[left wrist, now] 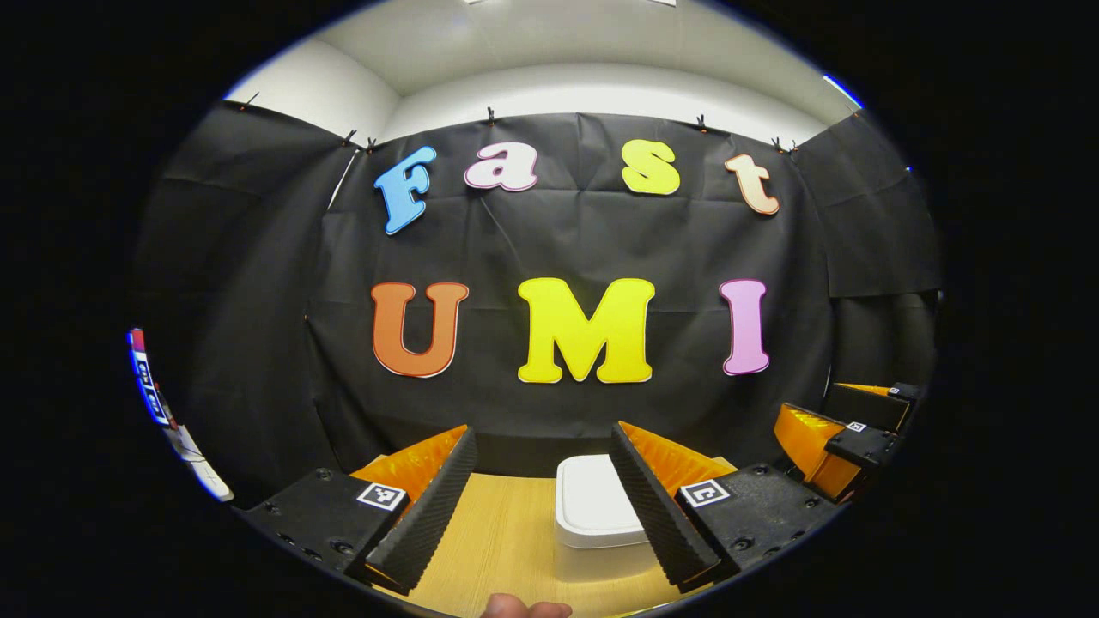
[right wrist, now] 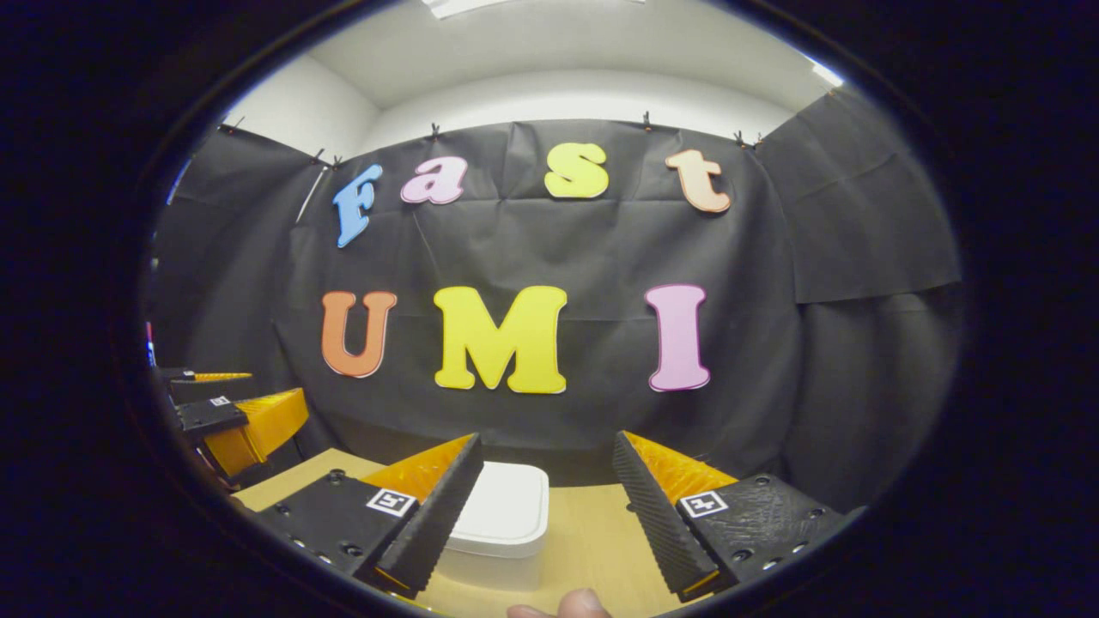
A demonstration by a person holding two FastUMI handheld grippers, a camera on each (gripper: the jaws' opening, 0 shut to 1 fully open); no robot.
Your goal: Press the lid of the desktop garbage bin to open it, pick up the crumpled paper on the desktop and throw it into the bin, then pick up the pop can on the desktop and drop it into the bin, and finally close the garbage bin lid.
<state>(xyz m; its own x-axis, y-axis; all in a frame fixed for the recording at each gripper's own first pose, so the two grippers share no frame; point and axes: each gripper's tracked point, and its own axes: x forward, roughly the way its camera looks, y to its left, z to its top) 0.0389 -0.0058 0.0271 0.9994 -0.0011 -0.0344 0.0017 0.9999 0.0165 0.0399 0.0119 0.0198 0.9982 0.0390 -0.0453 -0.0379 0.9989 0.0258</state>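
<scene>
Left gripper view: a fingertip at bottom centre. Left gripper jaws spread wide, grasping nothing, low over the wooden desktop. White garbage bin, lid down, sits lower centre-right, just beyond the fingers. Right gripper at the right edge.

Right gripper view: right gripper likewise released, empty. Bin lower centre-left. Left gripper at the left edge. Black cloth wall behind.

We are seeing a garbage bin looking like smooth, matt white plastic, its lid faintly sheened. The worktop is showing a pale wood grain, matt. The jaws' inner faces are looking ribbed and rough.
</scene>
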